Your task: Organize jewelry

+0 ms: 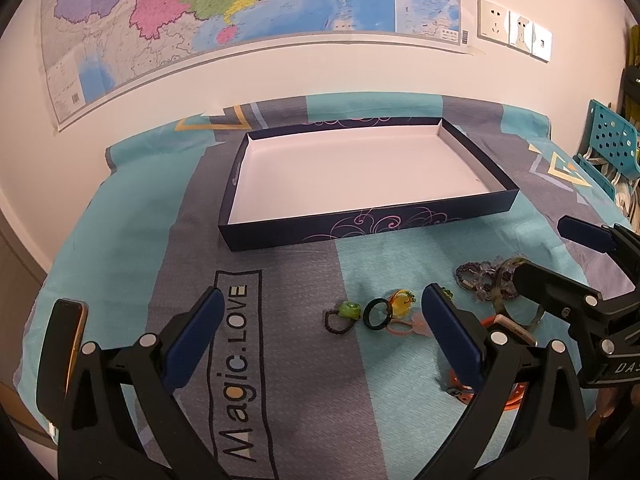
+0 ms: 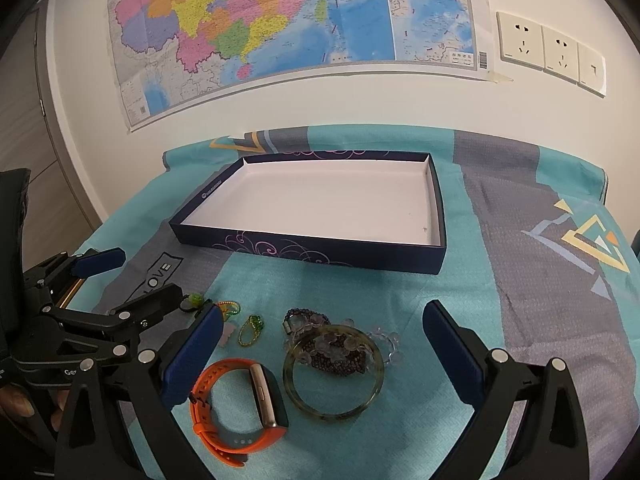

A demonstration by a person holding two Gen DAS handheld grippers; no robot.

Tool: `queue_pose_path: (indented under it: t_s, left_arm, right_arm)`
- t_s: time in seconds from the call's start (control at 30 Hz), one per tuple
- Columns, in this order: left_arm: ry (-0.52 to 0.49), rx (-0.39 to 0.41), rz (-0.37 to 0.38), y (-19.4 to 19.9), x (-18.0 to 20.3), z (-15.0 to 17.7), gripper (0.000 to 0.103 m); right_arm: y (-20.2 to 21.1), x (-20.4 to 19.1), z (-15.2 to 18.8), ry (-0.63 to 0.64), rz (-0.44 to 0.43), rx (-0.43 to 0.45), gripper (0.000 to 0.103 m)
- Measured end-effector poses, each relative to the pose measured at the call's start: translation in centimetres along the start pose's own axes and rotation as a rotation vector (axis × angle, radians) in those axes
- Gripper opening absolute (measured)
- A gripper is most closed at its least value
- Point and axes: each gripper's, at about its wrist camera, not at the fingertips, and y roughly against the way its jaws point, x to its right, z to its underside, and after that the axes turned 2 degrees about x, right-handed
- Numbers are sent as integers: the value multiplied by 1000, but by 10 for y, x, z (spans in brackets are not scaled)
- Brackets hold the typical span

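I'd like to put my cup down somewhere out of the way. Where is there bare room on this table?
The shallow dark-blue cardboard box holds nothing, its white floor bare. The cloth right of it, around the yellow triangle print, is free too. It is crowded in front: orange-strapped watch, mottled green bangle, clear bead bracelets and small rings lie between the open left gripper and right gripper.

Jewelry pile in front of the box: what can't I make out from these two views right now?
- Orange watch, left wrist view: mostly hidden behind the left gripper finger.
- Pink piece, right wrist view: half covered by the right gripper finger.
- Beaded bracelets: tangled under the bangle; count unclear.
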Motion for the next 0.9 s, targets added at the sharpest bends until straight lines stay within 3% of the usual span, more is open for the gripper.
queue_pose_path:
  t_s: [0.9]
  left_arm:
    - [-22, -1, 16, 2, 6, 6, 97]
  right_arm:
    - [-1, 1, 0, -7, -5, -7, 97]
